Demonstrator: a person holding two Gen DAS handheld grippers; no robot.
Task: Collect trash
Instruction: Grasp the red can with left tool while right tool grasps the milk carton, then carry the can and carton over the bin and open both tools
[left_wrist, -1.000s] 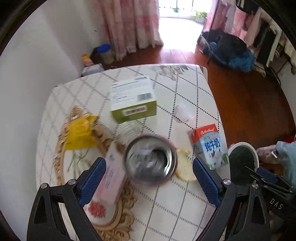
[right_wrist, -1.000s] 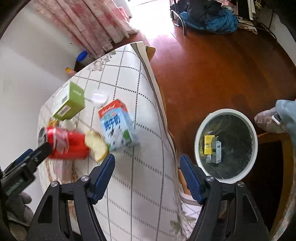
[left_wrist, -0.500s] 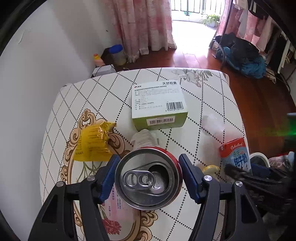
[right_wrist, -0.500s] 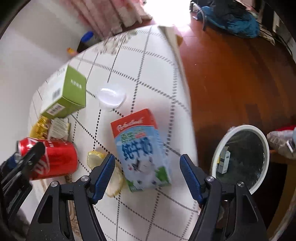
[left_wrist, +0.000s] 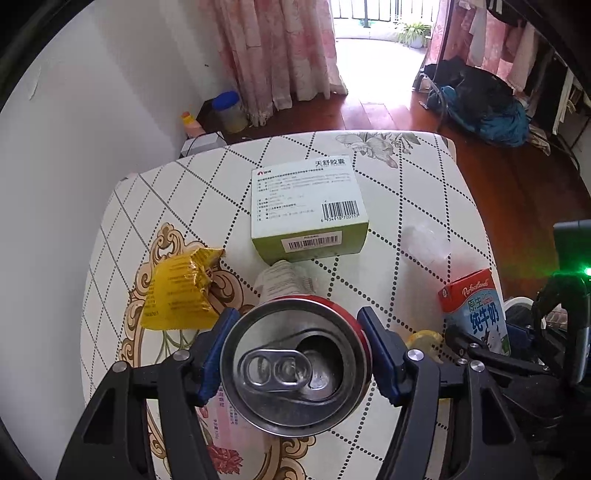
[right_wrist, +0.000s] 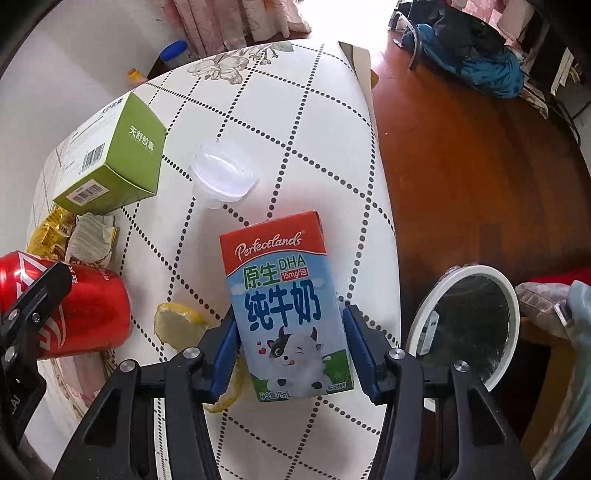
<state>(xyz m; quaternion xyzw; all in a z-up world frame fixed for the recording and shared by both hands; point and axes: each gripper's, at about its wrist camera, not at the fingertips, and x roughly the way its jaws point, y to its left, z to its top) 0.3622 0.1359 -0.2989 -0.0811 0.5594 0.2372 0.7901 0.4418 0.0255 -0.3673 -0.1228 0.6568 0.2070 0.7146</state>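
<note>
Can (left_wrist: 295, 365), red, silver top with open tab, clamped between the blue pads of the left gripper (left_wrist: 297, 360); both pads press its sides. Under and just behind it, a pink packet (left_wrist: 225, 413). Ahead-left of this claw, a crumpled yellow wrapper (left_wrist: 177, 295); straight ahead, a crumpled paper scrap (left_wrist: 284, 277) touching the near edge of a green-and-white box (left_wrist: 308, 214). Beyond the box, bare checked tablecloth (left_wrist: 177, 199) runs to the far table edge.

Milk carton (right_wrist: 286, 314), red top, blue front, upright between the fingers of the right gripper (right_wrist: 290, 349); jaws closing, pads at or just off its two sides, contact not certain. Left of this claw, a lemon peel (right_wrist: 177, 325) beside the carton's base. Ahead, a clear plastic cup (right_wrist: 223, 175), with open cloth around it. Right of the claw, the table's edge falls close by the carton; past it, on the wooden floor (right_wrist: 461, 166), a white-rimmed bin (right_wrist: 469, 321) with a black liner.
</note>
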